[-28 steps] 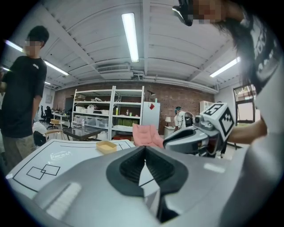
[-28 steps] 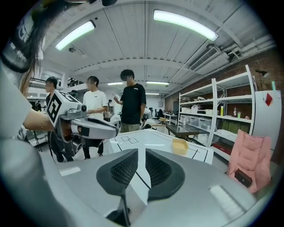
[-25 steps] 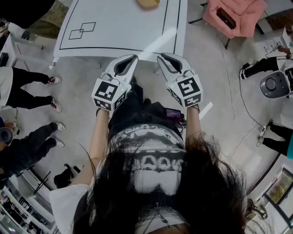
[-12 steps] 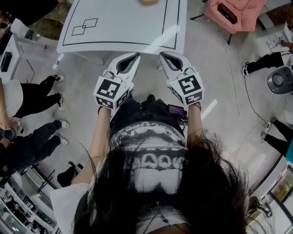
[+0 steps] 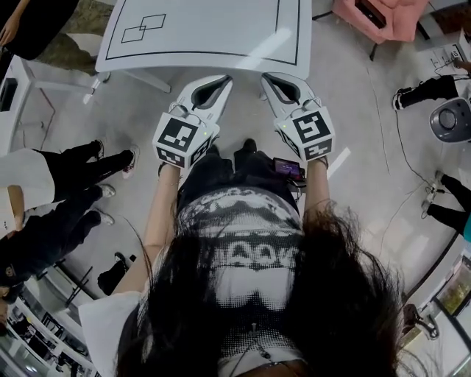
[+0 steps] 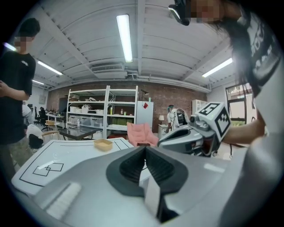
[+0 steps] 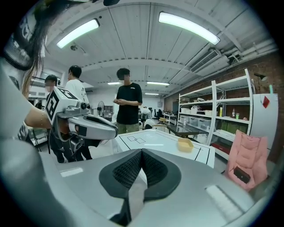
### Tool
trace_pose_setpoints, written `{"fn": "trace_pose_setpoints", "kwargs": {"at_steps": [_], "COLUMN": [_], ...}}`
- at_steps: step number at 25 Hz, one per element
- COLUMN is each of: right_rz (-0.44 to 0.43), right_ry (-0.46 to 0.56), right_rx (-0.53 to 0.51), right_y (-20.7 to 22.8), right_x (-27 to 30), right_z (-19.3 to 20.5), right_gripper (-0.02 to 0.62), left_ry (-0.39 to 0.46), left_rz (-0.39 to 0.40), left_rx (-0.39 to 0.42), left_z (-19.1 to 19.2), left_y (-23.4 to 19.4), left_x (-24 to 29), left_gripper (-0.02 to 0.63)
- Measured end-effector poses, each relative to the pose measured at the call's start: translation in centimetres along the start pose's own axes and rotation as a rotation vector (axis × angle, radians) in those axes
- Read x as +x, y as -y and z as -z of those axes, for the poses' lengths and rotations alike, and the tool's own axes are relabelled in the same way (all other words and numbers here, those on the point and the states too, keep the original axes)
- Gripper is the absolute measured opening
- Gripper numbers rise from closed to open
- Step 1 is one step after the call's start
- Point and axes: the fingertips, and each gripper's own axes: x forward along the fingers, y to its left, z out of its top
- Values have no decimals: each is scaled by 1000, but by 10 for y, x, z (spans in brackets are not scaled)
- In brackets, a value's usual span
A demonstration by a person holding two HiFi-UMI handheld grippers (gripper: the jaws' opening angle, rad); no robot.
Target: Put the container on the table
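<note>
The container (image 6: 103, 144) is a shallow tan tray lying on the far side of the white table (image 6: 75, 153); it also shows in the right gripper view as the same tan container (image 7: 185, 144) on the table (image 7: 153, 138). The head view cuts it off beyond the top edge. Both grippers are held side by side in front of the table's near edge (image 5: 206, 65), short of it. My left gripper (image 5: 221, 81) is shut and empty, its pads (image 6: 133, 166) meeting. My right gripper (image 5: 271, 78) is likewise shut with nothing in it.
Black lines and two overlapping squares (image 5: 144, 28) are drawn on the table. People stand at the left (image 5: 66, 166) and beyond the table (image 7: 128, 99). A pink chair (image 5: 386, 15) stands at the back right, shelving (image 6: 104, 111) behind it, and cables and a round device (image 5: 450, 121) lie on the floor at right.
Both grippers and the person have moved forward towards the table, whose near edge now lies closer to the fingertips. The container has slipped out of the head view's top edge.
</note>
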Motion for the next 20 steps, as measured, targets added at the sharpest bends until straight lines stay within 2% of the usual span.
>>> {"fn": "trace_pose_setpoints", "kwargs": {"at_steps": [10, 20], "right_rz": [55, 84], "right_ry": [-30, -53], "right_rx": [11, 7], "right_y": [-41, -61], "right_x": [29, 20], "right_z": [-3, -15], "right_gripper": [2, 2], "left_ry": [0, 23], "left_rz": [35, 57], "left_rx": [2, 2], "left_z": [22, 12], "left_y": [-38, -42], "left_x": [-48, -72], "left_gripper": [0, 0]}}
